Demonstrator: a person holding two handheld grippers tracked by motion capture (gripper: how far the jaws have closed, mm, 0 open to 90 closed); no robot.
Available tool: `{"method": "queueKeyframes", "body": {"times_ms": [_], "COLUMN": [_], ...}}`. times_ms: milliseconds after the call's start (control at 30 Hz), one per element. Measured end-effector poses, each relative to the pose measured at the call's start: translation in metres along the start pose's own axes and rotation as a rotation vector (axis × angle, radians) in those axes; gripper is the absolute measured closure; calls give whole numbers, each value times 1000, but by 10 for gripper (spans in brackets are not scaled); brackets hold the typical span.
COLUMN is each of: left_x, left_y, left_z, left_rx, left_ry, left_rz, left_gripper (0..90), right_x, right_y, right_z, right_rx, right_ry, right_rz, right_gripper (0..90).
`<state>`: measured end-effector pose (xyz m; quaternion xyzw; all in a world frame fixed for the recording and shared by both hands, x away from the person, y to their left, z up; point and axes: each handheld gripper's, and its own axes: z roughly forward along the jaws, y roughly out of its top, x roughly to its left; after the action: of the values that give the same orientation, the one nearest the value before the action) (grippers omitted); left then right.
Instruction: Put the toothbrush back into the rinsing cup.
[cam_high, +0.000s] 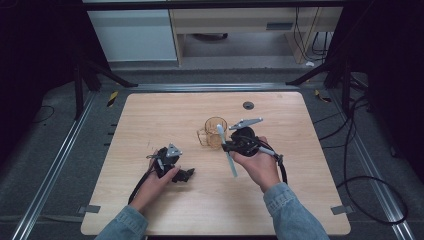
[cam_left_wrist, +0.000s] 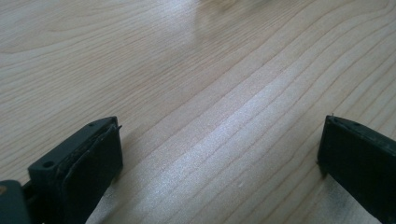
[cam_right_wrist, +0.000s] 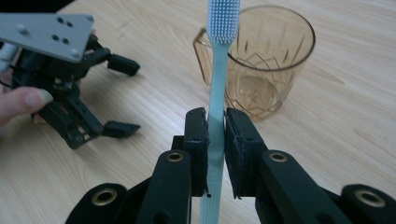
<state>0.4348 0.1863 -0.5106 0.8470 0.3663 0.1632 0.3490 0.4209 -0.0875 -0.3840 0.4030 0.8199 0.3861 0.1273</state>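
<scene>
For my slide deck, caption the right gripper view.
Right tongs clamp a light-blue toothbrush before an amber glass mug.

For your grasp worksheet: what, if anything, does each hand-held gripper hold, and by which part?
Right hand-held gripper: light blue plastic toothbrush, clamped mid-handle. Left hand-held gripper: nothing, jaws open.

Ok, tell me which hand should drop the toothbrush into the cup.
Right. The right gripper is shut on the toothbrush, bristles near the amber cup. The left gripper rests open on the table, holding nothing, farther from the cup.
</scene>
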Motion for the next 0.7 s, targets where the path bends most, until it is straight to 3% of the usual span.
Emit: {"method": "queueKeyframes", "body": {"times_ms": [700], "left_x": [0], "left_y": [0], "left_z": [0], "left_rx": [1], "left_ry": [2], "left_rz": [1], "left_gripper": [0], "right_x": [34], "right_y": [11], "right_z": [27], "right_rx": [-124], "right_ry": [55], "right_rz": [-33], "right_gripper": [795]}}
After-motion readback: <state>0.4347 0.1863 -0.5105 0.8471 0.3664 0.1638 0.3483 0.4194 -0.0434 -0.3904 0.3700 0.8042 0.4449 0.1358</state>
